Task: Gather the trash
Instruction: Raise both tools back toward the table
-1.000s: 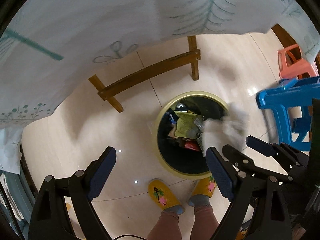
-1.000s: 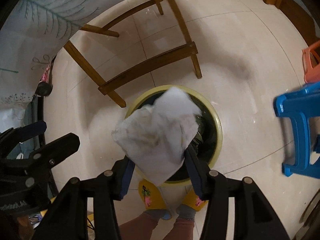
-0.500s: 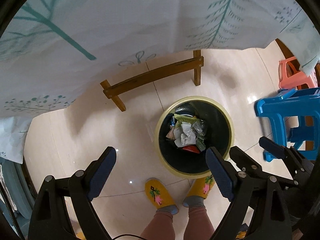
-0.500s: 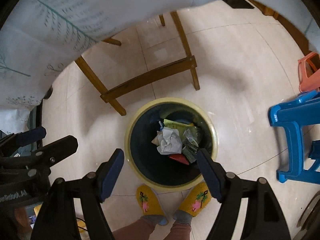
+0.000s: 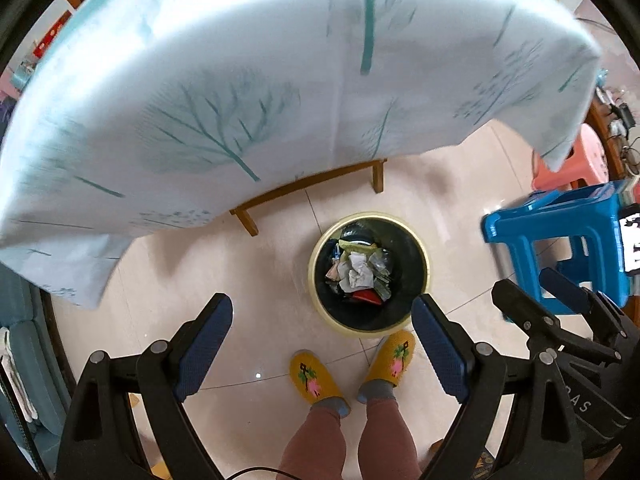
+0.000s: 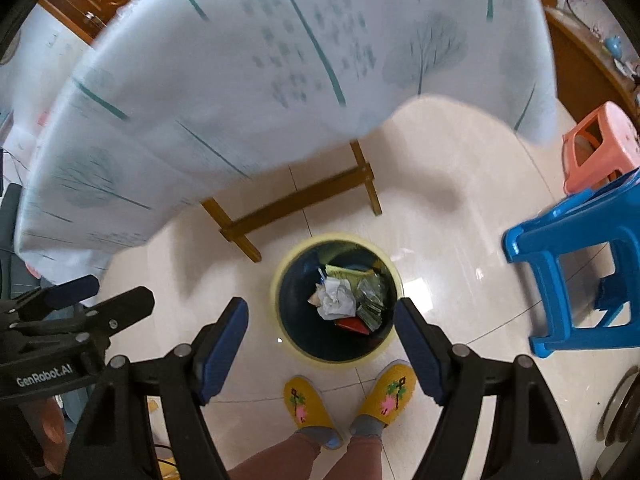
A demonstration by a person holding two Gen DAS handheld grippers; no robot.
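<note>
Both claws are hanging high over the trash bin [image 6: 336, 300], pointing down at the floor. The right claw [image 6: 322, 344] is standing as wide as it goes, nothing between its blue pads [image 6: 222, 350]. The left claw [image 5: 322, 346] is likewise spread wide and carrying nothing.

The crumpled white paper [image 6: 336, 300] is lying on top of the heap inside the bin, beside green wrappers [image 6: 370, 300] and a red scrap [image 6: 352, 325]. Judgement: that drop looks done, and the height is likely for clearing the table edge on the way to more trash.

Bin is sitting on the tile floor directly under both claws, just beyond the person's 2 yellow slippers [image 6: 308, 402], so a released piece falls straight in.

Around it:
- Table under a leaf-print tablecloth [image 5: 240, 100] is filling the far half of both views, the cloth overhanging the bin side; what is lying on top I cannot tell.
- Wooden table legs [image 6: 296, 208] are standing just beyond the bin.
- Blue stool [image 6: 576, 280] to the right, pink stool [image 6: 600, 148] farther off.

Judgement: the overhanging cloth is the main thing to snag.
</note>
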